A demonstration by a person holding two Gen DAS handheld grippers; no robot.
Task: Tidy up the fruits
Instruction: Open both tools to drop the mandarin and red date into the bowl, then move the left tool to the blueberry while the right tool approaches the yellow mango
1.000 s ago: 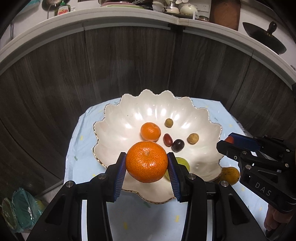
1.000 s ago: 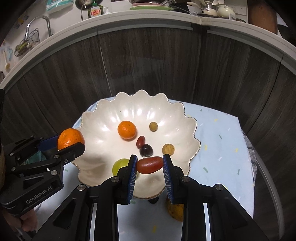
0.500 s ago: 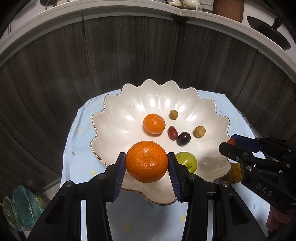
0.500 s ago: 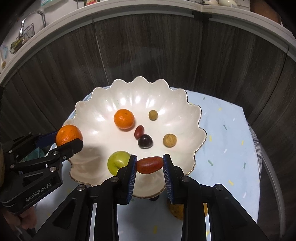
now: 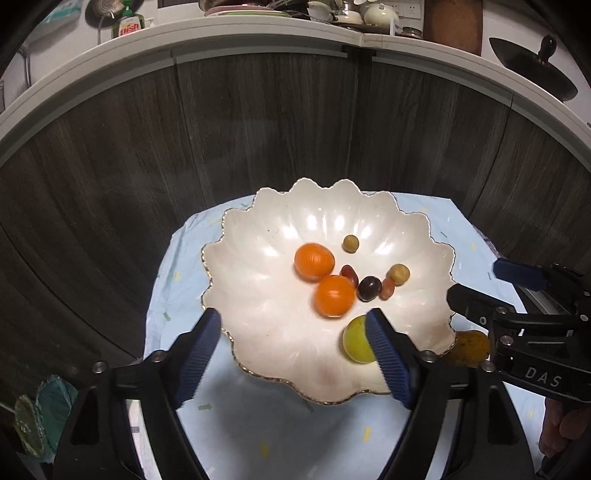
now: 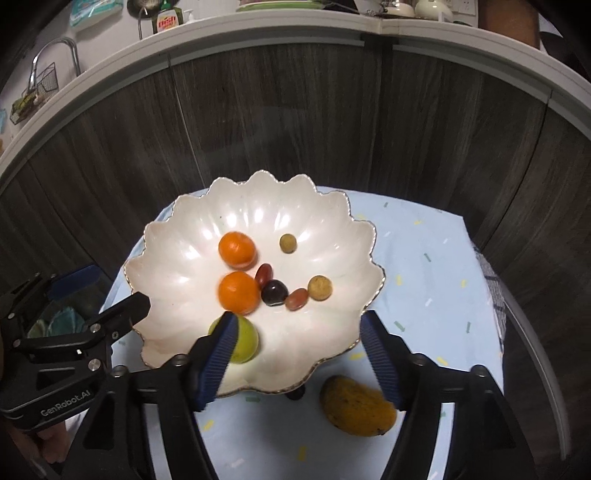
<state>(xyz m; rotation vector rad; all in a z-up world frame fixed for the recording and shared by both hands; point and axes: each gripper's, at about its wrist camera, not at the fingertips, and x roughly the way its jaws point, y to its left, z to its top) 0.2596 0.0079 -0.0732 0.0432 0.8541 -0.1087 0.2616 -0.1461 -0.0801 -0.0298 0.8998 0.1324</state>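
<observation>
A white scalloped bowl (image 5: 258,295) (image 6: 177,266) stands on a pale blue cloth. In it lie two oranges (image 5: 334,296) (image 6: 238,292), a green fruit (image 5: 356,341) (image 6: 245,341), a dark plum (image 5: 369,288) (image 6: 274,292), small red fruits (image 6: 296,298) and two small tan fruits (image 6: 320,288). My left gripper (image 5: 293,345) is open and empty above the bowl's near rim. My right gripper (image 6: 299,350) is open and empty over the bowl's near right rim. A yellow mango (image 6: 356,406) (image 5: 467,349) lies on the cloth beside the bowl.
A dark wood cabinet front (image 6: 295,122) rises behind the small table. A counter above holds dishes and a soap bottle (image 6: 168,20). A green cloth bundle (image 5: 37,410) lies low on the left. The cloth (image 6: 424,266) extends to the bowl's right.
Both grippers have opened. The orange dropped from the left gripper and the red fruit from the right gripper; both now lie in the bowl.
</observation>
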